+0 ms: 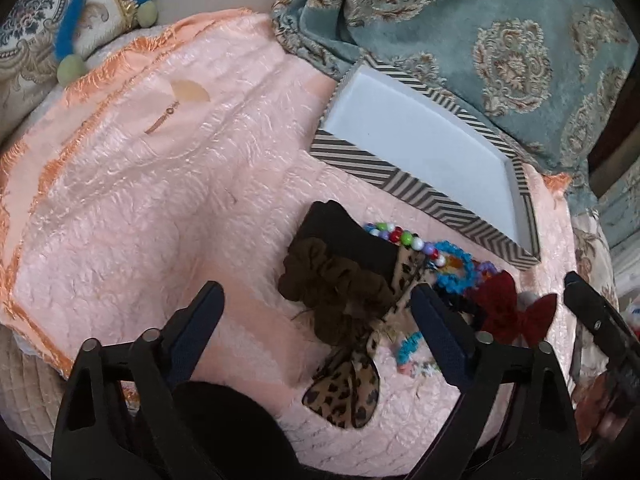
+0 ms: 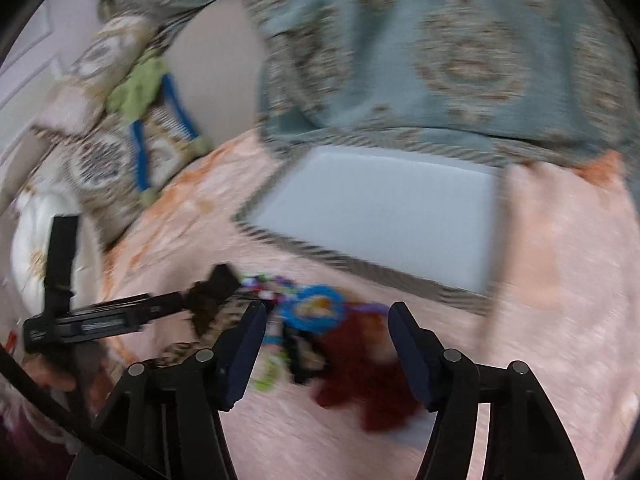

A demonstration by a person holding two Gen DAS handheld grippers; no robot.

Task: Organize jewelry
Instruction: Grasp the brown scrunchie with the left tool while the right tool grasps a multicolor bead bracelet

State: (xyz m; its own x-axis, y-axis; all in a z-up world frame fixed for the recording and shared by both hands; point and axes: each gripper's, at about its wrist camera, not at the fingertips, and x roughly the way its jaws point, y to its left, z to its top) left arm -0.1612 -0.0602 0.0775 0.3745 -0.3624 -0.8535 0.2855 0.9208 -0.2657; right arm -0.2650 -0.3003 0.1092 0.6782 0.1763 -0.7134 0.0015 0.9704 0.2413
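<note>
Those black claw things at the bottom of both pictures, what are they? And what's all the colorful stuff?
They are two hand-held grippers, like big tweezers that a person squeezes. Each carries a camera looking along its fingers, so one picture comes from the left gripper and the other, blurry one from the right gripper. Both are open and hold nothing. On the pink blanket lies a pile of hair things and jewelry: a brown scrunchie, a leopard bow, a bead bracelet, a blue scrunchie and a red bow. Behind them sits an empty striped tray, probably where they will go.
</note>
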